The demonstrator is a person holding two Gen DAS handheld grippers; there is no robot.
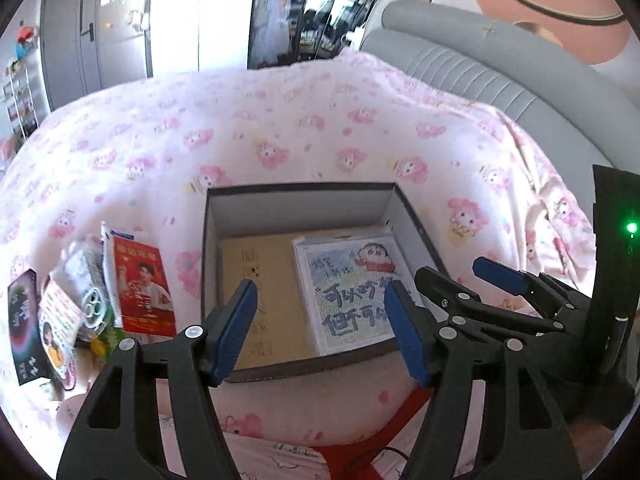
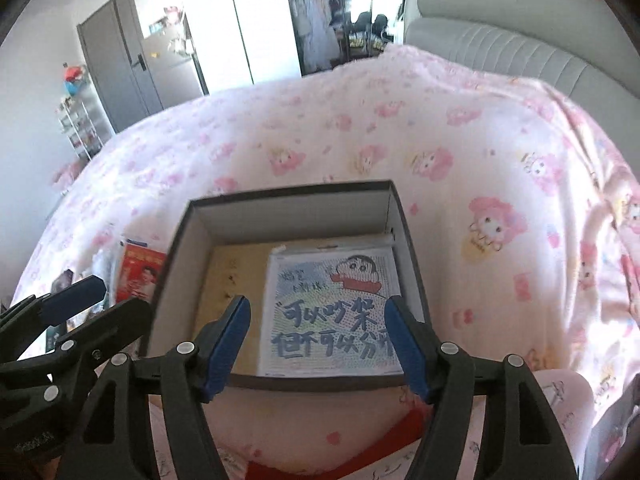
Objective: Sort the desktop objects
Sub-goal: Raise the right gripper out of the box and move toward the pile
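**A:** Start at the claws. What have they got?

**B:** Nothing. The left gripper point(image 1: 324, 328) has its blue pads spread wide with only air between them, and the right gripper point(image 2: 318, 344) is just as wide and just as empty. Both hang over the near rim of the box point(image 1: 212, 248), side by side, fingers pointing forward and down into it.

**A:** And what is left to sort?

**B:** Inside the box, a cartoon card point(image 2: 332, 312) lies flat against the right wall, on a tan sheet point(image 1: 276, 280). To the left of the box, on the pink blanket point(image 1: 280, 128), sits a loose heap: a red packet point(image 1: 142, 292) nearest the box wall, then a silvery wrapped bundle point(image 1: 90, 304) and a dark card point(image 1: 22, 320) farthest out.

**A:** So the next pick?

**B:** I would judge the red packet, taken by the left gripper, since it is nearest that side. It leans on the heap, so pinch a raised edge rather than press flat into the soft bedding. Keep the right gripper back from the box's left wall so the two do not collide.
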